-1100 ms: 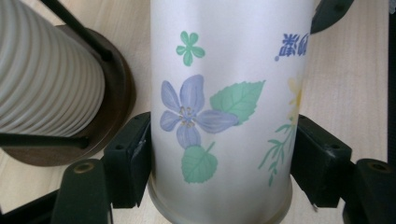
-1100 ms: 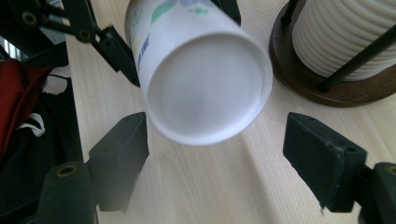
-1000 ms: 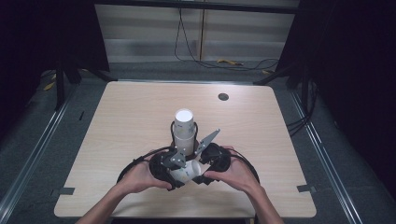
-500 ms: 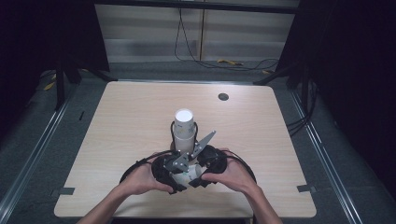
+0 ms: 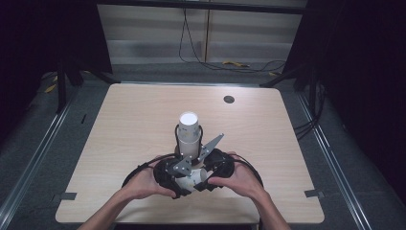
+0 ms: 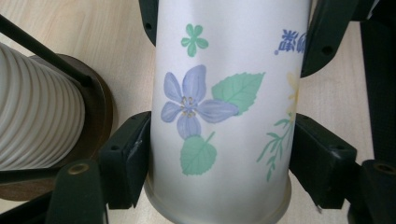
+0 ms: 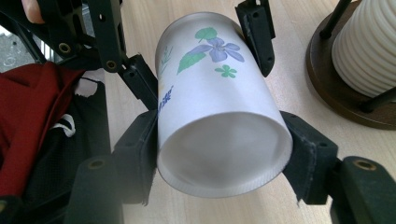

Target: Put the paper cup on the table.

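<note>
A white paper cup (image 5: 192, 181) printed with flowers lies on its side between both grippers near the table's front edge. My left gripper (image 6: 219, 163) has its pads against the walls of one end of the cup (image 6: 224, 93). Its jaws have just been opening. My right gripper (image 7: 219, 158) clasps the wide open end of the cup (image 7: 210, 93), and its jaws have just been closing on it. In the right gripper view, the left gripper (image 7: 198, 56) flanks the far end. In the left gripper view, the right gripper (image 6: 238, 23) stands at the top.
A tall stack of white cups (image 5: 188, 129) stands in a black-rod holder on a round wooden base (image 7: 336, 93), just behind the grippers. A dark grommet (image 5: 229, 99) sits at the far side of the table. Red cloth (image 7: 32, 116) lies close on the person's side.
</note>
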